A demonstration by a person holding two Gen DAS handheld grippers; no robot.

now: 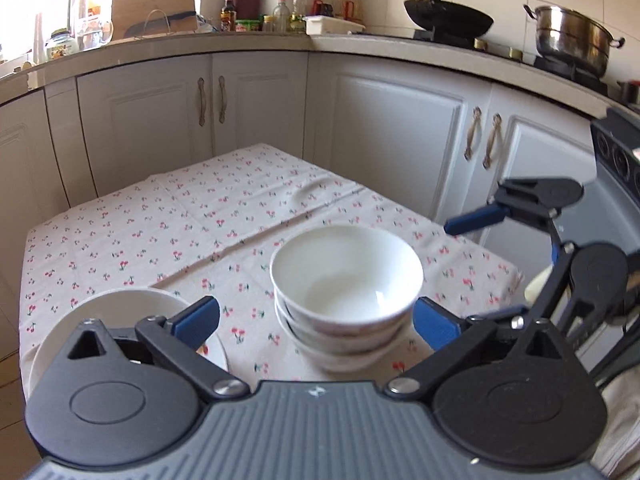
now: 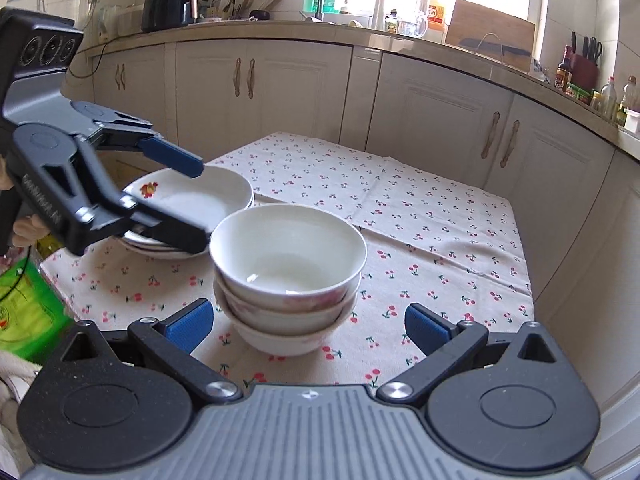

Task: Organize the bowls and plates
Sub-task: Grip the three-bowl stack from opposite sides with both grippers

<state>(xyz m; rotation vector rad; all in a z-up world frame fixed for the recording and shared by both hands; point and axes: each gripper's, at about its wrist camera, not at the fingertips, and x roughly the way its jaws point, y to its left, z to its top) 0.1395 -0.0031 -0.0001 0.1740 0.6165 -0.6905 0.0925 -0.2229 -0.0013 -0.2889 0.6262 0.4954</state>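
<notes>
Three white bowls (image 1: 346, 292) (image 2: 288, 272) stand nested in one stack on the cherry-print tablecloth (image 1: 160, 220) (image 2: 420, 220). Beside them lies a low stack of white plates (image 1: 120, 308) (image 2: 192, 196), the top one with a red flower print. My left gripper (image 1: 316, 320) (image 2: 196, 204) is open. Its blue pads stand wide on either side of the bowl stack in its own view, with one finger over the plates' rim. My right gripper (image 2: 307, 327) (image 1: 476, 270) is open too. Its pads sit apart in front of the bowls and touch nothing.
White cabinets and a counter wrap around the table on the far sides. A wok (image 1: 448, 20) and a steel pot (image 1: 572, 36) sit on the stove. A green package (image 2: 24, 312) lies off the table's left edge. The far half of the cloth is bare.
</notes>
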